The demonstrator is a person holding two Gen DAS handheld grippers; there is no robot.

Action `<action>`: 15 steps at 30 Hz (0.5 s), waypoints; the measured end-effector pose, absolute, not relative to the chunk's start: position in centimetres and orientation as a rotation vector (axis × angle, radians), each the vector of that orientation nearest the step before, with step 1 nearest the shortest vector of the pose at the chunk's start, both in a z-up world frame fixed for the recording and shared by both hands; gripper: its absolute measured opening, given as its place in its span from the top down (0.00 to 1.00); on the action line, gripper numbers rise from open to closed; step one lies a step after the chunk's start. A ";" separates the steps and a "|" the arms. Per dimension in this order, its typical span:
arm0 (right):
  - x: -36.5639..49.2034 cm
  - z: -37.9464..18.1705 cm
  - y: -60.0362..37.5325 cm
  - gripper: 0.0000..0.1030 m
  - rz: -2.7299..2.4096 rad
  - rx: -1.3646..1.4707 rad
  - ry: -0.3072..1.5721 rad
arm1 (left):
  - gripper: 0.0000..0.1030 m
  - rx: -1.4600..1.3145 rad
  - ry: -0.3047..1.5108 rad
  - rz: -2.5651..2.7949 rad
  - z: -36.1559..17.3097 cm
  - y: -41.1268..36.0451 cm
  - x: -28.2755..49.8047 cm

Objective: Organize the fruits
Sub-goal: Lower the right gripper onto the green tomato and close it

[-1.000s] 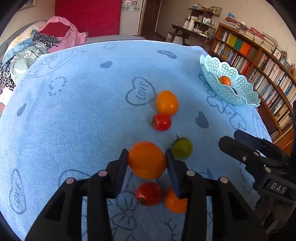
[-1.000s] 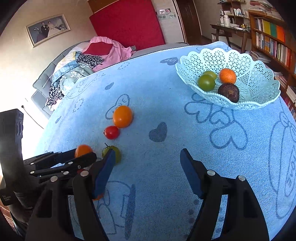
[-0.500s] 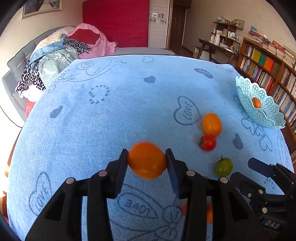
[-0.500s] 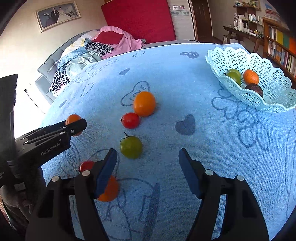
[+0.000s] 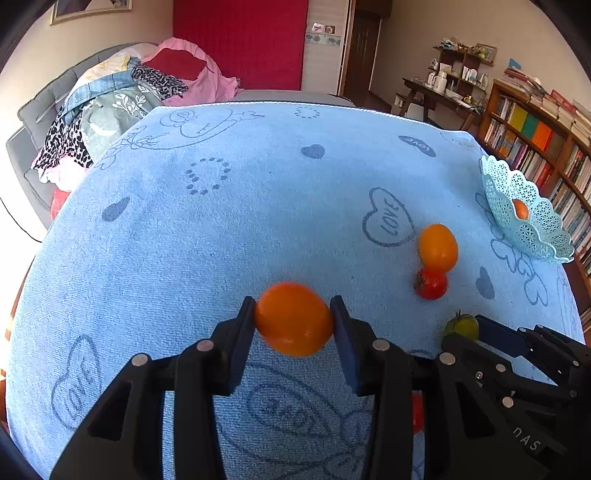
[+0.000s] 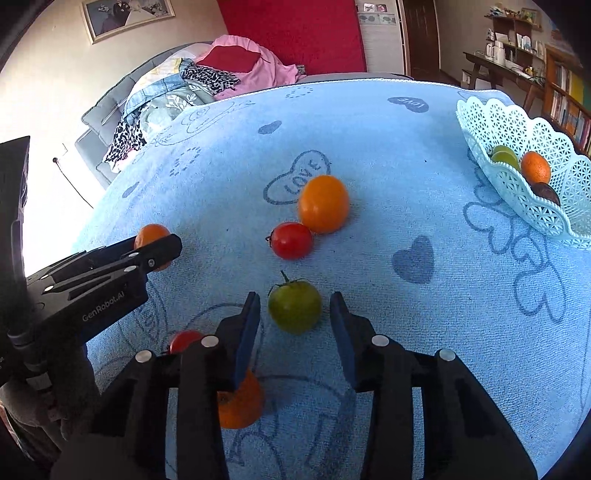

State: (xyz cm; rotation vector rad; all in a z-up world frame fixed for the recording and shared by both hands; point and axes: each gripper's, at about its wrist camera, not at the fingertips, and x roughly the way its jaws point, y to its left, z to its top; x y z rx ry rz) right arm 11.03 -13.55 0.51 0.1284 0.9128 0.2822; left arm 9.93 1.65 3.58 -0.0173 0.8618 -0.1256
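Left gripper [image 5: 294,319] clamps an orange [image 5: 293,318] above the cloth [image 5: 221,240]. Right gripper [image 6: 294,319] stands wide, straddling a green tomato [image 6: 294,305] without contact.

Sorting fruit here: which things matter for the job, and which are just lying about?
Job: held orange fruit, green tomato, red tomato, big orange fruit, basket.
Lying about: clothes pile, bookshelf, framed photo.
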 end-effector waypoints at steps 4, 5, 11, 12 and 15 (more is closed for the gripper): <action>11.2 0.1 -13.5 0.68 0.280 0.124 0.922 | 0.59 -0.013 0.859 -0.134 3.6 1.4 9.9; 11.2 0.1 -13.5 0.69 0.280 0.123 0.920 | 0.59 -0.012 0.859 -0.135 3.6 1.4 9.8; 11.0 0.2 -13.7 0.70 0.281 0.130 0.916 | 0.59 -0.003 0.860 -0.140 3.5 1.0 9.8; 10.9 0.3 -13.8 0.70 0.281 0.132 0.915 | 0.59 0.000 0.859 -0.141 3.6 0.9 9.7; 10.7 0.4 -14.0 0.70 0.278 0.141 0.910 | 0.59 0.007 0.855 -0.143 3.7 0.7 9.6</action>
